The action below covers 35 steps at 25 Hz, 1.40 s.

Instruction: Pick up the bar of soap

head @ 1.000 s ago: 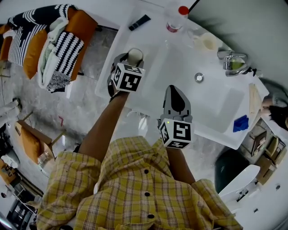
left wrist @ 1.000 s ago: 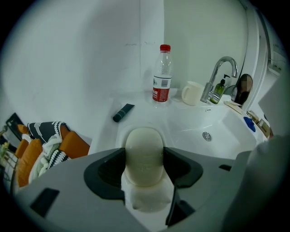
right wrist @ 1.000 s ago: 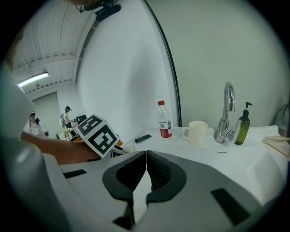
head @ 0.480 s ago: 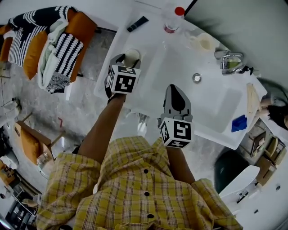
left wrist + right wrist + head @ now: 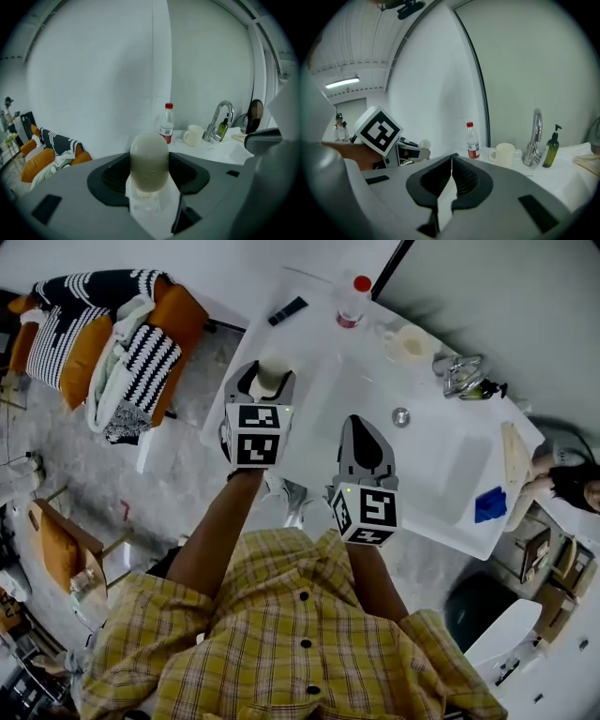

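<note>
Soap bar (image 5: pixel 149 161) clamped in left gripper (image 5: pixel 149 173); right gripper (image 5: pixel 451 183) closed, empty

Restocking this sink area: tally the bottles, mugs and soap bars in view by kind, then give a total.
Bottles: 2 (red-capped bottle, green pump bottle)
Mugs: 1 (cream mug)
Soap bars: 1 (bar of soap, clamped in the left gripper)
Total: 4
</note>
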### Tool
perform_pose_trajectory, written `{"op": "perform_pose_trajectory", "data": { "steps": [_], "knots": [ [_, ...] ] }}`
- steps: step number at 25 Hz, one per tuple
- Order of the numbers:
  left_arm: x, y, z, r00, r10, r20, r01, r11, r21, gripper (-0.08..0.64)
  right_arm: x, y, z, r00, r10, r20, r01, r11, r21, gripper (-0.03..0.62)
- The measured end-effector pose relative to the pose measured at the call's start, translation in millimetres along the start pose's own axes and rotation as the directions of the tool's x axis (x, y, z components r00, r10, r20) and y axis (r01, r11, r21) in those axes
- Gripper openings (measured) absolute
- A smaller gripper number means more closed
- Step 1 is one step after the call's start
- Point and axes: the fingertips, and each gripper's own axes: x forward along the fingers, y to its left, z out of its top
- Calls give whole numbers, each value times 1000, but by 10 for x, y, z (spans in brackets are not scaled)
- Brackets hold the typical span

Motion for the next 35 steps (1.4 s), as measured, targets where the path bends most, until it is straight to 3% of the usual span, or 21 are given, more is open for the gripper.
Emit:
{"op": "perform_pose_trajectory", "data": {
  "steps": [5, 10, 14, 22, 26, 35],
  "knots": [
    [-519, -145, 444, 986, 5, 170, -10, 1000, 24, 259, -156, 137, 334, 997, 27, 73, -25, 999, -35, 21],
    [-1069, -274, 758, 945, -6, 326, -6, 999, 33, 259, -344, 326, 641, 988, 56, 141, -45, 996, -78, 21],
    [-1464, -346, 896, 913, -7, 407, -5, 1000, 28, 259, -461, 364, 814, 982, 52, 179, -33, 994, -104, 21],
    [-2004, -454, 761, 887, 8, 461, -16, 1000, 14, 259, -690, 567, 952, 969, 60, 239, -30, 991, -127, 21],
    [-2140, -451, 736, 857, 33, 515, -39, 999, 1, 259, -794, 661, 982, 962, 71, 264, -40, 992, -123, 21],
    [-2209, -524, 708, 866, 5, 500, -33, 998, 48, 259, -912, 692, 972, 959, 64, 276, -34, 993, -112, 20]
  ]
}}
